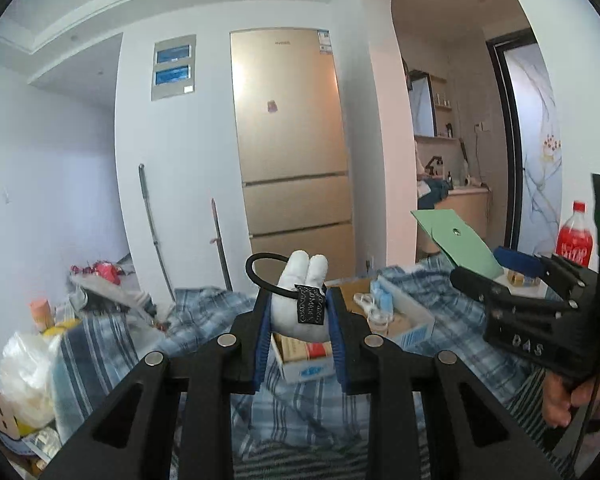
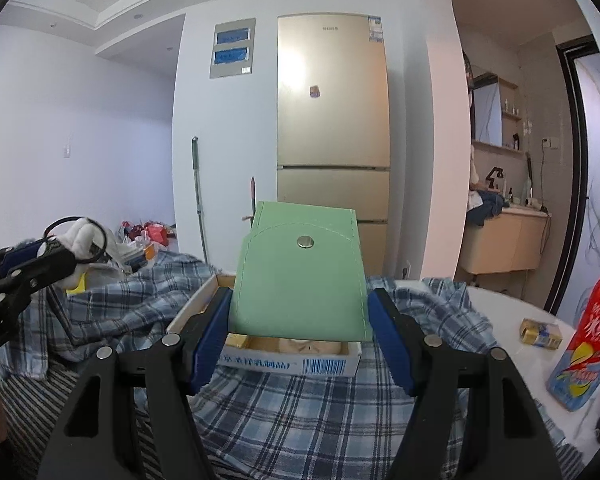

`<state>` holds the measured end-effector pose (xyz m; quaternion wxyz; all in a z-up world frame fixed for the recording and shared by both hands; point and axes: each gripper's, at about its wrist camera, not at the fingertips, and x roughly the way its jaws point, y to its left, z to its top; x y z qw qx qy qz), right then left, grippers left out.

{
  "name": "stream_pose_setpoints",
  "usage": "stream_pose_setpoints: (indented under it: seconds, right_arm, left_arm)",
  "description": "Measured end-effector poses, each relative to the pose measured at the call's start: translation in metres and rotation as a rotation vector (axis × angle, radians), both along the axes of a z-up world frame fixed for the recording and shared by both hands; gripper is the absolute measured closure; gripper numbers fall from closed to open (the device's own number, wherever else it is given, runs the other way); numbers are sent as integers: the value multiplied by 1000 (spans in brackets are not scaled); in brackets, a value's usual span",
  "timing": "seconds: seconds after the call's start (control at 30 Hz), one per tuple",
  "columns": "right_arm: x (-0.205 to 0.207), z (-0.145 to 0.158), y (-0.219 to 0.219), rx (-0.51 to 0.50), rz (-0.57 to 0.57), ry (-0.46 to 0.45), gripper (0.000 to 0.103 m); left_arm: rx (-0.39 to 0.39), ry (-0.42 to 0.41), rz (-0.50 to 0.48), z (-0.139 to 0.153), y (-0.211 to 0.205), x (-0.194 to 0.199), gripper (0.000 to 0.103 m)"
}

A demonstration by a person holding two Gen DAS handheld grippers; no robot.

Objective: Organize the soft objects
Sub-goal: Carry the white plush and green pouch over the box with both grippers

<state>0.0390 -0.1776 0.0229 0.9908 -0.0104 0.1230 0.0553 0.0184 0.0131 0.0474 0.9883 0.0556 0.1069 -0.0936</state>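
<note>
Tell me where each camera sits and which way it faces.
Left wrist: on the left gripper, facing the fridge across the plaid cloth; gripper shut on a white plush; right gripper and a hand at right.
Right wrist: on the right gripper, same facing; it holds a green pouch over the box; left gripper at left.
Shared: fridge, cloth, box, bottle.

The green pouch (image 2: 300, 280) hides most of what lies in the cardboard box (image 2: 260, 364) behind it. The red bottle (image 2: 592, 340) is cut off by the right edge of the right wrist view. The plush toy (image 2: 80, 236) at that view's left is blurred, and the print on its black tag (image 1: 311, 304) is too small to read.
</note>
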Motion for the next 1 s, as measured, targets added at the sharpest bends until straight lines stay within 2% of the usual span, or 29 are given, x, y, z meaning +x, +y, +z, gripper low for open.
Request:
stream_pose_setpoints:
  seconds: [0.2,0.37,0.57,0.73,0.87,1.0]
  right_arm:
    - [6,34,4,-6,14,-27,35]
    - [20,64,2,-20,-5,-103,35]
    - [50,91,-4,8,-16,-151,35]
    - [69,90,-9,30,-30,-153,35]
    - [82,78,-13,44,-30,-121,35]
    - [97,59,-13,45,-18,-67,35]
  left_arm:
    - [-21,-70,23,31,-15,6,75]
    - [-43,-119,23,58,-28,25,75]
    - [-106,-158,17,93,-30,52,75]
    - [-121,-171,17,104,-32,70,75]
    - [-137,-119,-10,98,-31,90,75]
    - [-101,-60,5,84,-35,111,75]
